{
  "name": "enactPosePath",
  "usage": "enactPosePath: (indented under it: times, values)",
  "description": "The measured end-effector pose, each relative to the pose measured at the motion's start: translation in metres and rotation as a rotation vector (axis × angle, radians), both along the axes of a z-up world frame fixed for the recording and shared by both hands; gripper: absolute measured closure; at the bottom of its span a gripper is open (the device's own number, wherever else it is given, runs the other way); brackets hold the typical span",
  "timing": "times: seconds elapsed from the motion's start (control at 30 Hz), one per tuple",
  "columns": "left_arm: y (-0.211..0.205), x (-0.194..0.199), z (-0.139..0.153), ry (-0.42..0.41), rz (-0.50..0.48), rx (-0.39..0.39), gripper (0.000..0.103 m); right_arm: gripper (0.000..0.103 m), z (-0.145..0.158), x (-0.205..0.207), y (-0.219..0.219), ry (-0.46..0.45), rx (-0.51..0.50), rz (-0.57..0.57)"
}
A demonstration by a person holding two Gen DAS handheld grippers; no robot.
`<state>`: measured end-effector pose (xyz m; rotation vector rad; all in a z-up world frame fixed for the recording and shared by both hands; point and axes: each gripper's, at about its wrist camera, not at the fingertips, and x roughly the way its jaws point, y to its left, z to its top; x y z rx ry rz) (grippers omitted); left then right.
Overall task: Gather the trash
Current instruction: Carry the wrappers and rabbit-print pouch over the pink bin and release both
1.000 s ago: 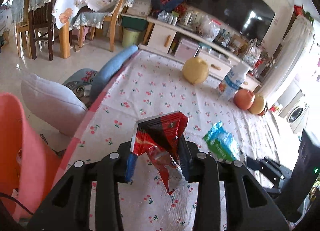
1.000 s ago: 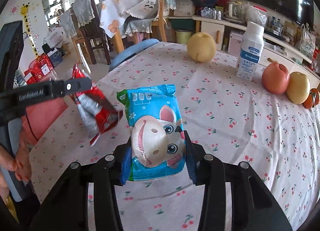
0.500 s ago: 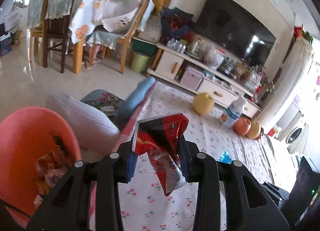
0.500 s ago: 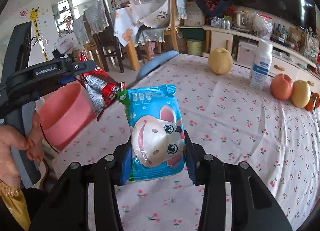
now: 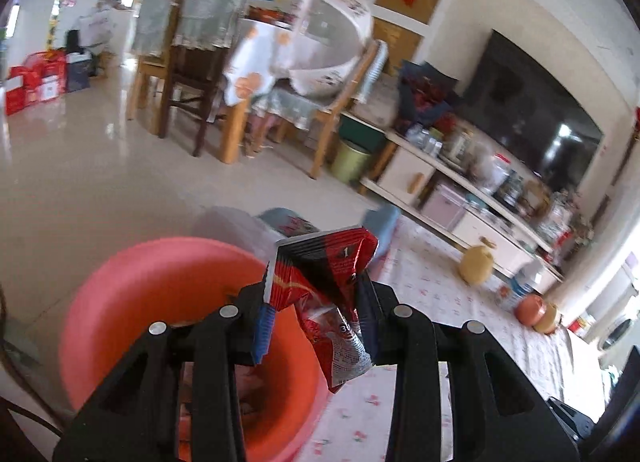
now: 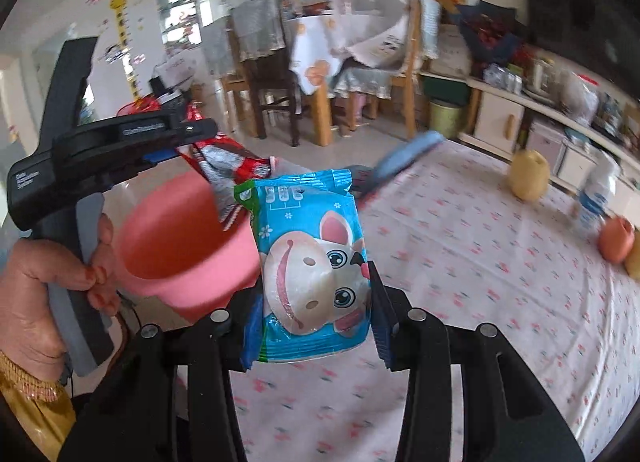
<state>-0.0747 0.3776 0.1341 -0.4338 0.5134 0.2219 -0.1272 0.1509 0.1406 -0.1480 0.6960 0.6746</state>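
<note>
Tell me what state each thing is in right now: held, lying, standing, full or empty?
Left gripper: shut on the crumpled red foil wrapper, above the bin.
Right gripper: shut on the blue plastic snack packet with a cartoon cow.
Round pink plastic bin: upright beside the table, open, some trash already inside.
White plastic bottle: standing upright on the table.
Yellow pear: resting on the tablecloth.

Glossy tiled floor [image 5: 80, 165], wooden chairs [image 5: 188, 73], seemingly a television [image 5: 532, 117].
</note>
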Motion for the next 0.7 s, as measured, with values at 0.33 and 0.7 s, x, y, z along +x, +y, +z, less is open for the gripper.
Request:
enactPosePath:
  times: [0.33, 0.7]
  values:
    - [0.048, -0.008, -0.007, 0.053, 0.145, 0.028, 0.066, 0.058, -0.009, -0.007, 0.096, -0.01, -0.068, 0.128]
    - [0.064, -0.008, -0.019, 0.12, 0.186, 0.066, 0.054, 0.036, -0.033, 0.003, 0.127, 0.014, -0.097, 0.14]
